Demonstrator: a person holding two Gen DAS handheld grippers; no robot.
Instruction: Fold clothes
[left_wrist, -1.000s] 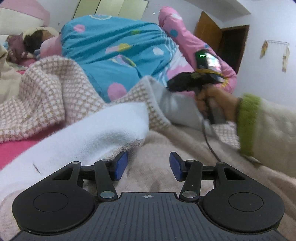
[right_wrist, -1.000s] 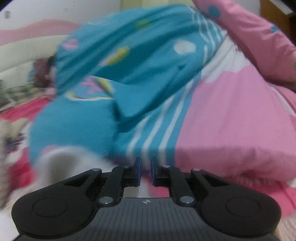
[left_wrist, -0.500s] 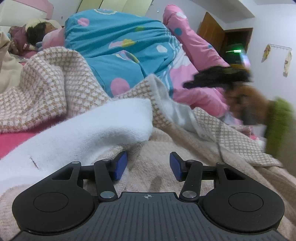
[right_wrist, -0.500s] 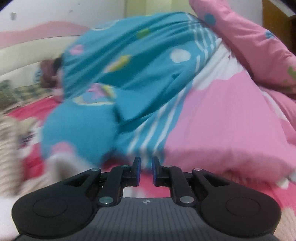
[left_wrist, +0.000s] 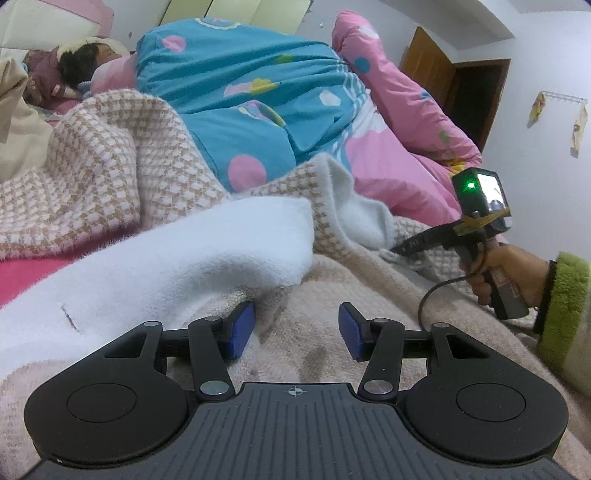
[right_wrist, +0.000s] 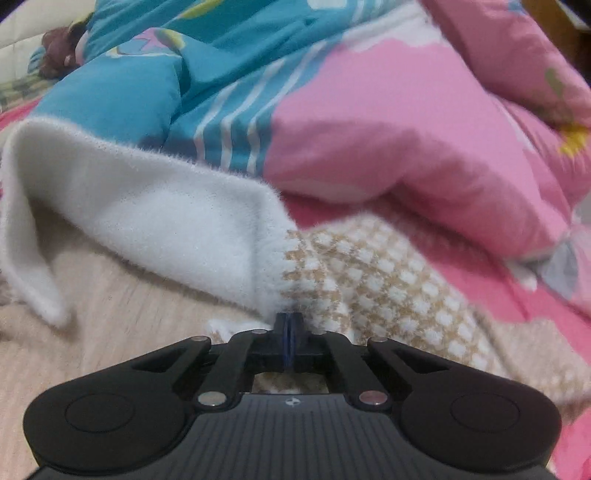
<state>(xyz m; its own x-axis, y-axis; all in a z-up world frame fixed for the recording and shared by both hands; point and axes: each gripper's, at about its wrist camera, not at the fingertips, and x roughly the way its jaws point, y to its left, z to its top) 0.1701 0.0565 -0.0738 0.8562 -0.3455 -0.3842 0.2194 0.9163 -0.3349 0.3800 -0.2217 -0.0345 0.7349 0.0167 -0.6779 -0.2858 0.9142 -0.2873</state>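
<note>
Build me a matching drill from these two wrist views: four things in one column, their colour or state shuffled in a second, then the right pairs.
Column one:
1. left claw
2. right claw
3. quilt
4. sleeve cuff

Column two:
A. green and fuzzy
B. shut, at the edge of the checked garment
C. blue with coloured dots
D. open, over beige cloth

Pairs: 1-D, 2-B, 3-C, 4-A
</note>
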